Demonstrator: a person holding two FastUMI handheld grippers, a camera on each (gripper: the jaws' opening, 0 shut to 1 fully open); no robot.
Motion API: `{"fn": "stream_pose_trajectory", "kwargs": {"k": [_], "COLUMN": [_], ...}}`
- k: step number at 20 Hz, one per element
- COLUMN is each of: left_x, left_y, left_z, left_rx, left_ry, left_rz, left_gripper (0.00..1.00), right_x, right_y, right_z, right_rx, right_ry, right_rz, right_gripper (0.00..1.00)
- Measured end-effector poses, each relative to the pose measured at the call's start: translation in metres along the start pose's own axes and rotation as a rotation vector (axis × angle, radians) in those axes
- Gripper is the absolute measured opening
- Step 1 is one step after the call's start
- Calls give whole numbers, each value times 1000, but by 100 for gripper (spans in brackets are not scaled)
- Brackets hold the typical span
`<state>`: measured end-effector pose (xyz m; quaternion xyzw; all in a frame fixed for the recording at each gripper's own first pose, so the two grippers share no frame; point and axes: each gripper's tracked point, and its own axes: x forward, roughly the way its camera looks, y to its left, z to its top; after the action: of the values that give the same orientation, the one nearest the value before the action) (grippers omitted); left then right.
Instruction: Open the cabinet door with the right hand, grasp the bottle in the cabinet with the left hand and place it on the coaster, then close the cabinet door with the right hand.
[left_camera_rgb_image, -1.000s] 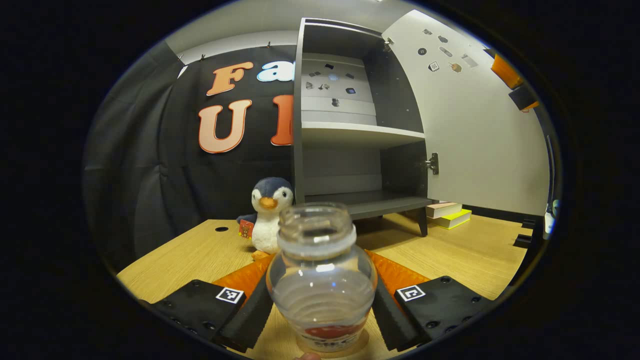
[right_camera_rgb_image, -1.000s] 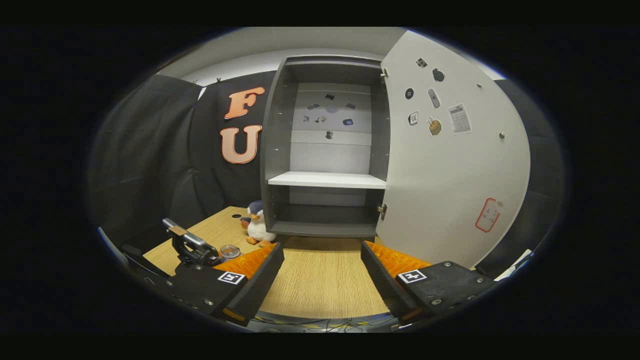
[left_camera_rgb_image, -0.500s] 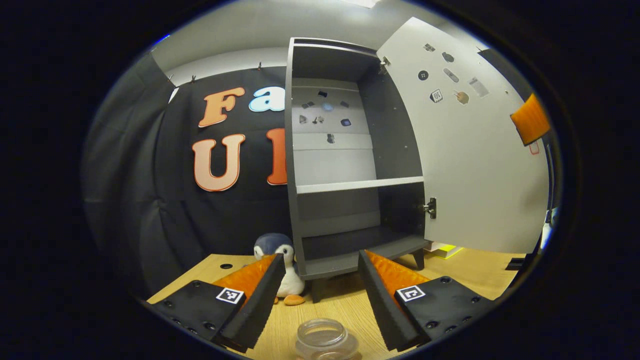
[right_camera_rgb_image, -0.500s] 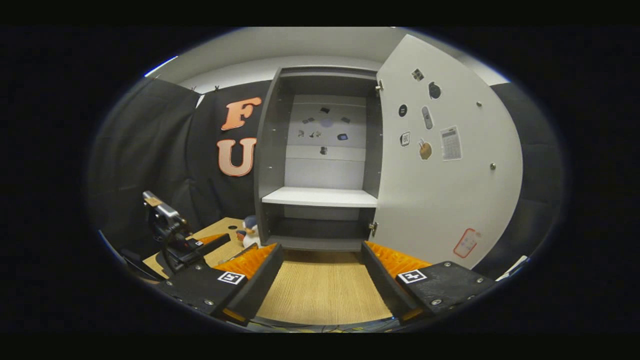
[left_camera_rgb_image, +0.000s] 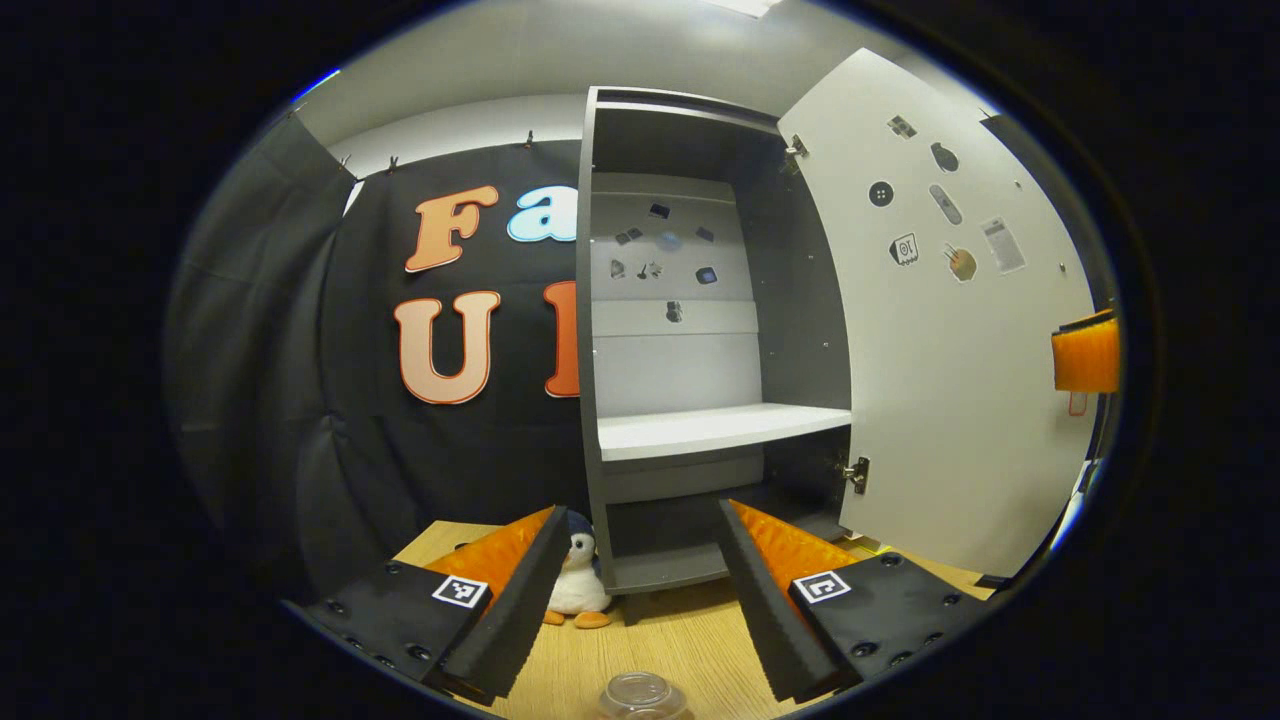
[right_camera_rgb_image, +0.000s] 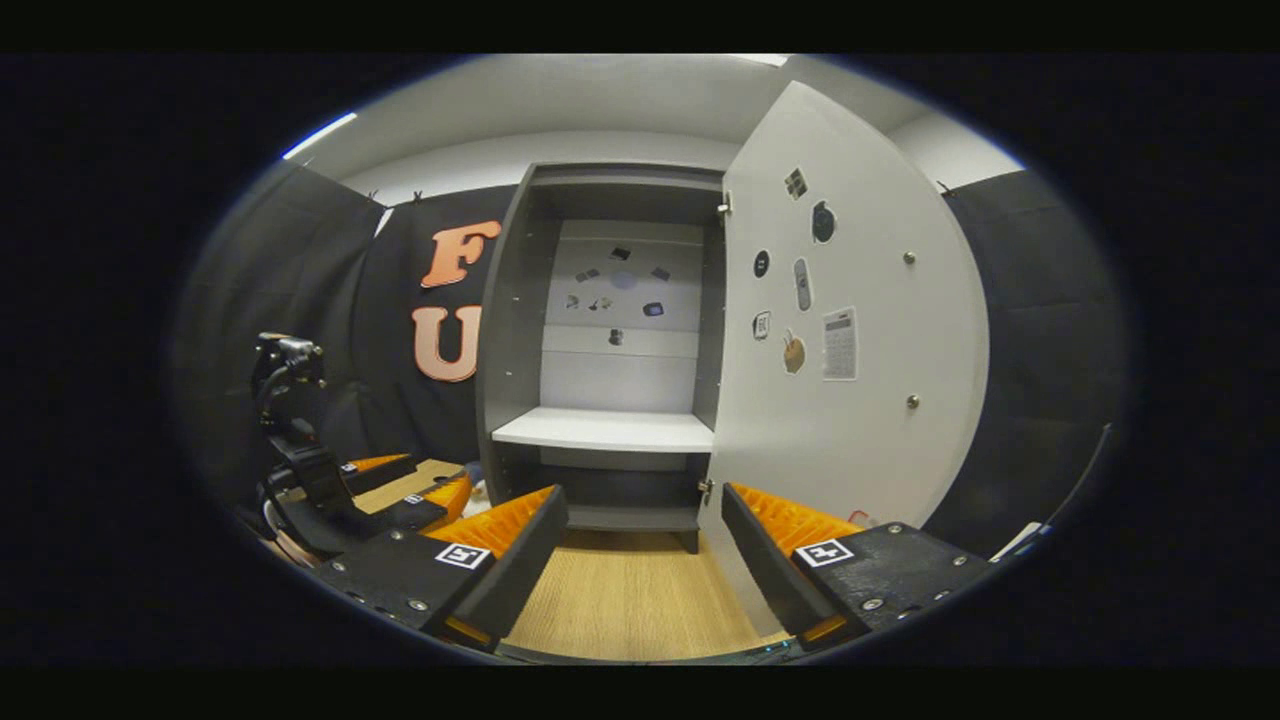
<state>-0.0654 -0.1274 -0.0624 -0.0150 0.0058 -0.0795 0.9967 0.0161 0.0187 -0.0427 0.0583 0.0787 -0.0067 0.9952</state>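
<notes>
The clear lidless bottle (left_camera_rgb_image: 640, 693) stands on the wooden table (left_camera_rgb_image: 700, 640), low between and just below my left gripper (left_camera_rgb_image: 640, 590), which is open and apart from it. Only the bottle's mouth shows; its base is cut off by the view's edge. The grey cabinet (left_camera_rgb_image: 700, 430) stands open with bare shelves, its white door (left_camera_rgb_image: 950, 400) swung out to the right. In the right gripper view my right gripper (right_camera_rgb_image: 645, 560) is open, facing the cabinet (right_camera_rgb_image: 600, 430) and the door's inner face (right_camera_rgb_image: 850, 400). The left gripper (right_camera_rgb_image: 410, 482) hangs at the left there.
A plush penguin (left_camera_rgb_image: 578, 588) sits on the table by the cabinet's left foot. One of the right gripper's fingers (left_camera_rgb_image: 1085, 355) pokes in beside the door's free edge. Stickers dot the door and the cabinet's back panel. Black cloth walls the booth behind.
My left gripper let go of the bottle, then rose and drew back from it. The right gripper lifted and shifted right, bringing the door closer.
</notes>
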Motion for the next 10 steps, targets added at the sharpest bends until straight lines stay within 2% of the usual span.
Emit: {"fn": "stream_pose_trajectory", "kwargs": {"k": [3, 6, 9, 10], "left_x": [-5, -9, -9, -9], "left_y": [4, 8, 8, 8], "left_z": [19, 37, 54, 59], "left_rx": [-24, -46, -63, -66], "left_ry": [3, -1, -9, -14], "left_rz": [23, 54, 68, 74], "left_gripper": [95, 95, 95, 95], "right_x": [-12, -30, -55, -60], "right_y": [-13, -31, -72, -89], "right_z": [9, 27, 52, 57], "right_rx": [5, 15, -18, -38], "right_ry": [-16, -52, -109, -118], "right_rz": [-12, -35, -122, -164], "right_gripper": [97, 95, 98, 95]}}
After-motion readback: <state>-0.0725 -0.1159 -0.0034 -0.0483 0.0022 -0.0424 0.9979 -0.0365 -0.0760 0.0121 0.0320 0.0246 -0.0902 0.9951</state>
